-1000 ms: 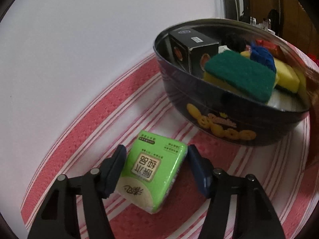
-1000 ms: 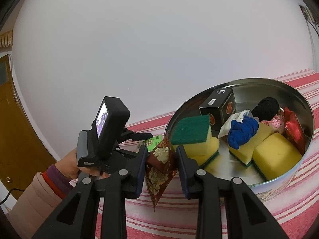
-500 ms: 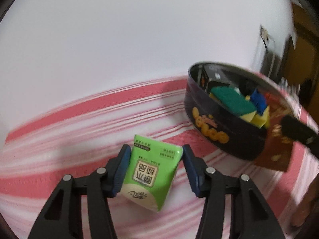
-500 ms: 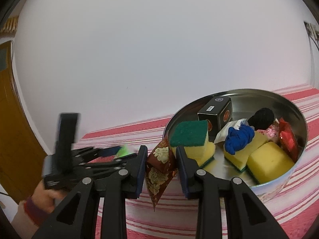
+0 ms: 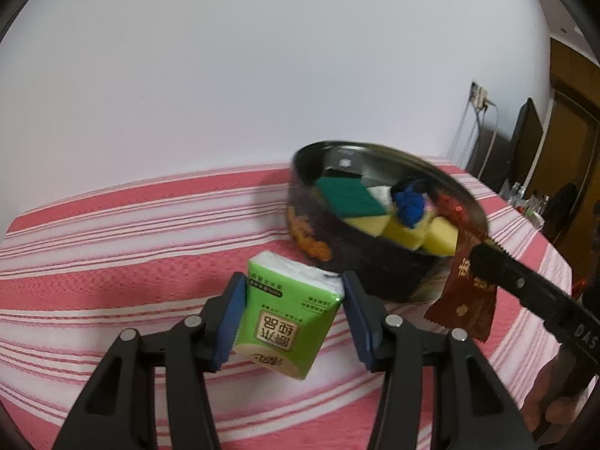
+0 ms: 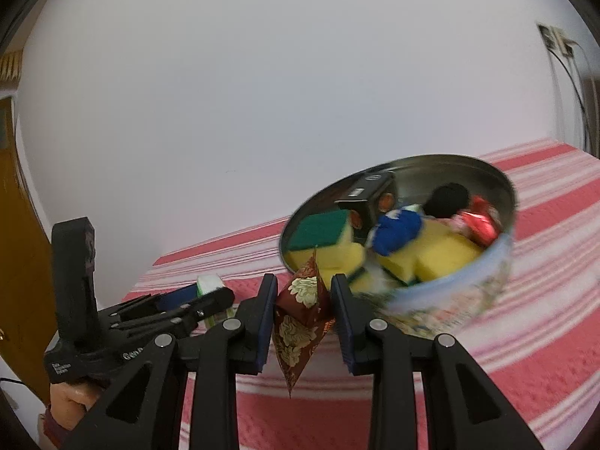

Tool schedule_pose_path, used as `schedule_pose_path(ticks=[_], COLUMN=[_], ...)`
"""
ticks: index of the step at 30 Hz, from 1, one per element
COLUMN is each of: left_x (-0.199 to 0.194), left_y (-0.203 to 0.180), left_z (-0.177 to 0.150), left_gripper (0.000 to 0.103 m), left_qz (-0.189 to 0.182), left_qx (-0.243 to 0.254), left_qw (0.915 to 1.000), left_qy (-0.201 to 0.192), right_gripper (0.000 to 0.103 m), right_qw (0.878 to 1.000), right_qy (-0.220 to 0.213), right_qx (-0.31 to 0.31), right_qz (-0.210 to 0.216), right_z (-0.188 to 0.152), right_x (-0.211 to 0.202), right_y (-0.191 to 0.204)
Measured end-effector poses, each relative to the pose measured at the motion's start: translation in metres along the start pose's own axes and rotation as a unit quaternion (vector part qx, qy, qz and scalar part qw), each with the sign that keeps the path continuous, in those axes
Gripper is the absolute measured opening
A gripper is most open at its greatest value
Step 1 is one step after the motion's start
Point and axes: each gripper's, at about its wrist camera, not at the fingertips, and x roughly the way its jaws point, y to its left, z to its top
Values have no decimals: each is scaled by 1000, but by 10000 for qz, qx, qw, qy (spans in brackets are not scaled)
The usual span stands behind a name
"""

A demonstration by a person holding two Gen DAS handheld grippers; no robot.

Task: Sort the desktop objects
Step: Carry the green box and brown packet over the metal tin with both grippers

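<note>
- The left tool (image 5: 290, 318) is clamped on a green tissue pack (image 5: 287, 317), its blue pads pressing the pack's two sides; the pack sits tilted, with its white top end pointing away.
- The pack is held above the red-and-white striped cloth (image 5: 112, 262) on the tabletop, just near and left of the tin (image 5: 375, 273).
- The right tool (image 6: 303, 315) is clamped on a dark red sachet (image 6: 300, 318) with a floral print, whose lower point hangs down between the fingers.
- In the left wrist view the sachet (image 5: 463, 300) hangs to the right of the tin, near its rim.
- The round tin (image 6: 450, 296) stands on the cloth and holds a green-topped sponge (image 6: 322, 230), yellow sponges (image 6: 438, 258), a blue cloth bundle (image 6: 397, 232), a black box (image 6: 369, 198), a black round thing (image 6: 450, 198) and red wrappers (image 6: 482, 223).
- A white wall (image 5: 262, 75) stands behind the tabletop.
</note>
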Motion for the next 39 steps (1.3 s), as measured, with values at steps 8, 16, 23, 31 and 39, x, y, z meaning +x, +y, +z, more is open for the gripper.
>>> schedule_pose_path(ticks=[8, 16, 23, 31, 39], left_x=[-10, -19, -20, -10, 11], left_y=[-45, -80, -105, -126, -139], left_z=[11, 27, 42, 53, 66], left_gripper=[51, 51, 51, 51, 51], left_qz=[-104, -167, -270, -434, -634], left_qx=[129, 301, 364, 405, 411], left_qw=[9995, 9981, 9970, 9960, 9947], left_qy=[-276, -513, -624, -674, -695], right_gripper=[32, 32, 32, 32, 32], right_qw=[9990, 9960, 9933, 9895, 9858], right_qy=[-350, -698, -901, -1053, -1147], right_qx=[5, -35, -144, -316, -503], right_qz=[-285, -552, -711, -933, -1116], right_z=[12, 35, 53, 81, 112], right_x=[-44, -70, -77, -78, -68], right_y=[-31, -56, -68, -78, -86])
